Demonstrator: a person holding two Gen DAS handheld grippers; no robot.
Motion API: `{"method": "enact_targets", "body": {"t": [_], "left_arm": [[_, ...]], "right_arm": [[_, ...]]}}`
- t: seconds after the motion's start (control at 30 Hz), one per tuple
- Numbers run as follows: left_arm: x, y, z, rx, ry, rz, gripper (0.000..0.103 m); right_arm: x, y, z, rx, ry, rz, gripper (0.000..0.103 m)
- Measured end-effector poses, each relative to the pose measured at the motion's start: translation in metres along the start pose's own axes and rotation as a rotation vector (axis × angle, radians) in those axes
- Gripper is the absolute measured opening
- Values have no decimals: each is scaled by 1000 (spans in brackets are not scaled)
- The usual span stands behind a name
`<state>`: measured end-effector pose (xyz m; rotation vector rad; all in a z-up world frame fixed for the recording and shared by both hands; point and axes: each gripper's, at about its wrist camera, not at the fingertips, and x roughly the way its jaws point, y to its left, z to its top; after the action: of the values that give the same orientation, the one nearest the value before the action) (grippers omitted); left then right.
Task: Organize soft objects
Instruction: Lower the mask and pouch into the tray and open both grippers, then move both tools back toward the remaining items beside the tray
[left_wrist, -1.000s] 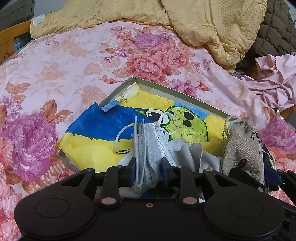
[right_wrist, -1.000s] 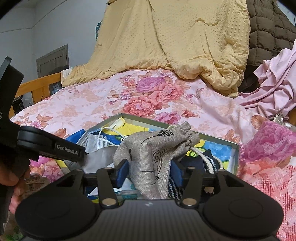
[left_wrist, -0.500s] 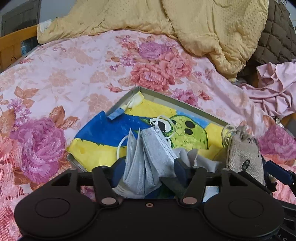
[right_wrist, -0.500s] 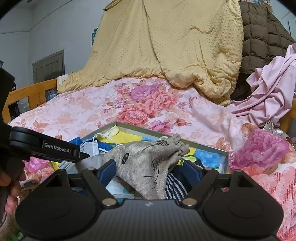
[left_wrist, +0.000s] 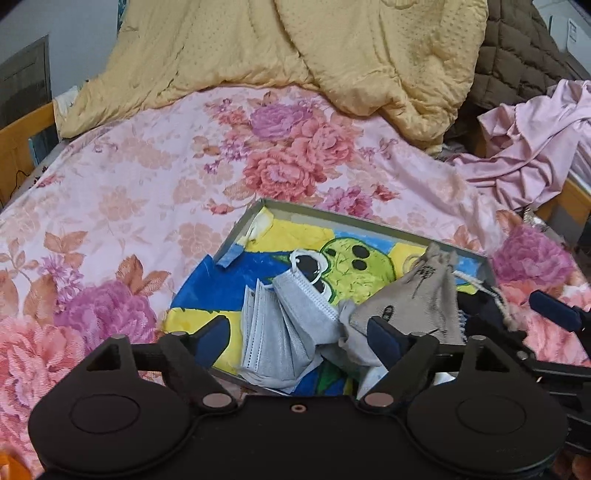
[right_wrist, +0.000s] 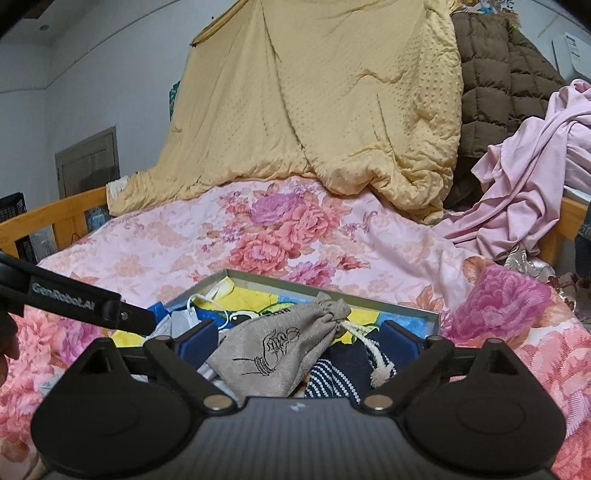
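A shallow grey tray (left_wrist: 332, 215) with a blue, yellow and green cartoon lining lies on the flowered bedspread. Grey face masks (left_wrist: 284, 325) lie in it, between the spread fingers of my left gripper (left_wrist: 299, 334), which is open and empty. A beige drawstring pouch (right_wrist: 280, 350) lies in the tray between the spread fingers of my right gripper (right_wrist: 299, 339), also open and empty. The pouch also shows in the left wrist view (left_wrist: 417, 291). A dark striped cloth (right_wrist: 336, 373) lies under the pouch. The tray rim shows in the right wrist view (right_wrist: 332, 286).
A yellow quilt (right_wrist: 332, 103) is heaped at the back of the bed, with a brown padded coat (right_wrist: 498, 81) and pink cloth (right_wrist: 524, 184) to the right. A wooden bed rail (right_wrist: 48, 218) runs along the left. The flowered bedspread (left_wrist: 129, 206) surrounds the tray.
Both grippers have opened: the left let go of the face masks and the right let go of the pouch. Both items now lie in the tray, and both grippers have drawn back.
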<state>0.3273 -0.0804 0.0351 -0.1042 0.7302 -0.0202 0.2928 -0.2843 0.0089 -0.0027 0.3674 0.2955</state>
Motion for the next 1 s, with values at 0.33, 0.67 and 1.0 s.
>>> {"method": "enact_targets", "body": {"t": [0.33, 0.67, 1.0], "left_arm": [[-53, 15, 0, 59, 53, 3, 93], [-113, 37, -16, 57, 48, 13, 95], [-155, 73, -57, 5, 3, 19, 102]], "right_arm": [[-36, 9, 9, 48, -46, 11, 102], [-88, 51, 13, -56, -99, 63, 102], [-125, 88, -4, -77, -88, 130, 103]]}}
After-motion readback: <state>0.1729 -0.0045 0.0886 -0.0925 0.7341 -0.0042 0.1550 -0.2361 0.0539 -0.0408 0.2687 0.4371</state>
